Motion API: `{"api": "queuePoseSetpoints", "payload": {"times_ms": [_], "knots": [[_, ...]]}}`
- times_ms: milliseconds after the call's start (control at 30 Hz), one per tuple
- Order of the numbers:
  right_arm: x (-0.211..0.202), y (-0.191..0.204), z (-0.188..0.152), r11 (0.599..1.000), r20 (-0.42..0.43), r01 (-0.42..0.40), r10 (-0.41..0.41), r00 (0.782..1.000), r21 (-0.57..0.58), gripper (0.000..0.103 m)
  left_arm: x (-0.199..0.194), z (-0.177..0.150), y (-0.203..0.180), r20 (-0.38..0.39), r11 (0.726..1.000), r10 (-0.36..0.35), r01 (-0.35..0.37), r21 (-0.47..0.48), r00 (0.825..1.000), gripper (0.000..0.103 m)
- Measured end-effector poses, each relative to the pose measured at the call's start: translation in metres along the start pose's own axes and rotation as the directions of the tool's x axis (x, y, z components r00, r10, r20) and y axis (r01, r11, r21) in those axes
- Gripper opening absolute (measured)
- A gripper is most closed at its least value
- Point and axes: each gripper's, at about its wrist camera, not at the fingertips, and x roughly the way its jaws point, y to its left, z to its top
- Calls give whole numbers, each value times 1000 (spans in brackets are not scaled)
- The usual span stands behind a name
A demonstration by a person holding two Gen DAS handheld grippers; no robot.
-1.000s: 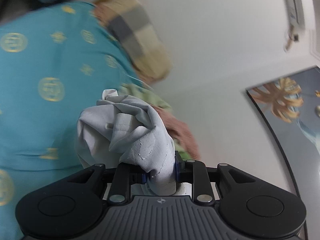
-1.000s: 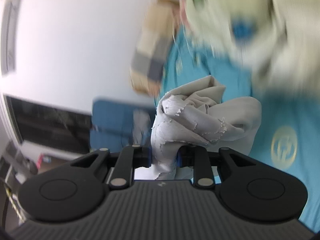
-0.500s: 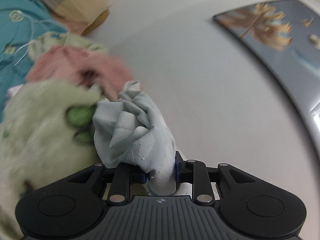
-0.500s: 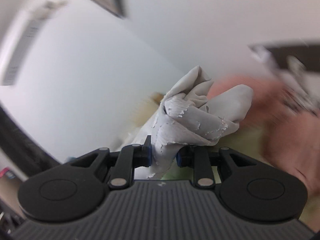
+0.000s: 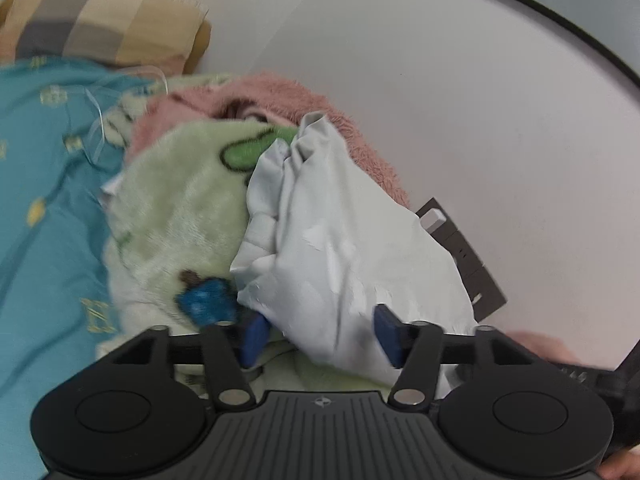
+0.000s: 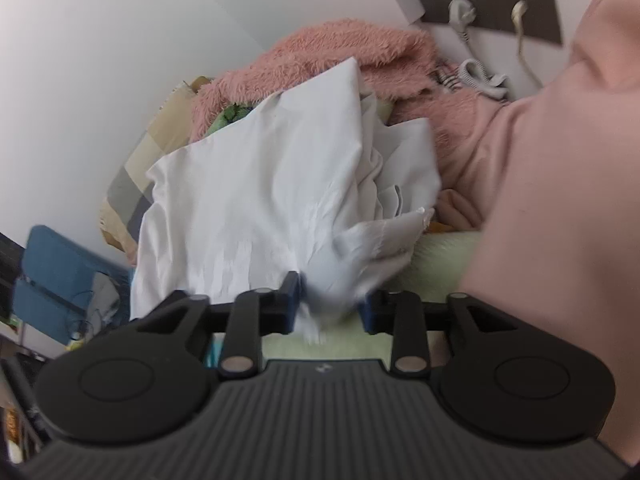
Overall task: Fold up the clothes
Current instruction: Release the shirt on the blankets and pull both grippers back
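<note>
Now both grippers, left (image 5: 320,334) and right (image 6: 328,304), have opened, releasing the white cloth (image 5: 340,240) onto the green blanket (image 5: 180,208) beside the pink one (image 6: 340,48)

Lighting was bright, soft and even in both views, with only faint shadows. The white wall (image 5: 460,100) showed no glare. Fisheye distortion curved straight lines near the edges, notably the dark picture frame (image 5: 560,20). Motion blur softened the green fleece blanket (image 5: 172,216) and the white cloth (image 6: 328,280) near the jaws. A large pink mass (image 6: 560,220) at right was out of focus.
</note>
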Motion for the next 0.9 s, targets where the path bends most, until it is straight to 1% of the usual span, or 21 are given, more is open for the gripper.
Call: {"api": "queuePoseSetpoints", "payload": {"times_ms": [33,67,100,133,233,267,333,467,533,600,667,700,833,900], "knots": [[-12,5,-2,1000,21,2,-2,1000,-19,58,-12,1,-7,11,999,24,-24,39,1000,77],[-23,9,-4,999,41,5,-3,999,-39,65,-30,1,-15,38,996,44,-46,74,998,84],[-35,14,-7,998,62,8,-5,998,-58,79,-47,1,-23,63,992,60,-66,105,996,86],[-47,18,-9,997,83,12,-5,997,-77,85,-64,-1,-30,84,989,67,-77,124,994,89],[-82,32,-16,991,145,24,-5,989,-134,86,-117,-7,-50,152,979,86,-111,168,985,100],[-93,36,-18,988,165,30,-4,986,-152,86,-134,-11,-58,175,973,101,-134,187,979,102],[-114,46,-28,983,179,12,21,984,-183,86,-168,-21,-76,217,961,112,-162,226,970,103],[-151,63,-61,955,191,-24,84,978,-294,86,-224,-47,-107,273,929,126,-210,304,954,103],[-164,68,-77,940,212,-12,90,973,-342,86,-251,-65,-123,299,906,141,-245,345,944,103],[-178,70,-92,928,241,-4,101,965,-374,86,-271,-83,-134,330,880,150,-278,384,932,103],[-188,71,-107,919,275,10,108,955,-394,86,-289,-100,-141,364,862,149,-301,408,919,103],[-193,71,-114,915,293,17,111,950,-403,86,-297,-108,-143,381,857,141,-306,415,914,103],[-213,71,-143,898,360,49,125,925,-438,86,-317,-138,-145,437,854,113,-311,416,892,103],[-222,73,-157,887,392,70,131,910,-457,86,-322,-150,-142,446,862,108,-307,404,889,103]]}}
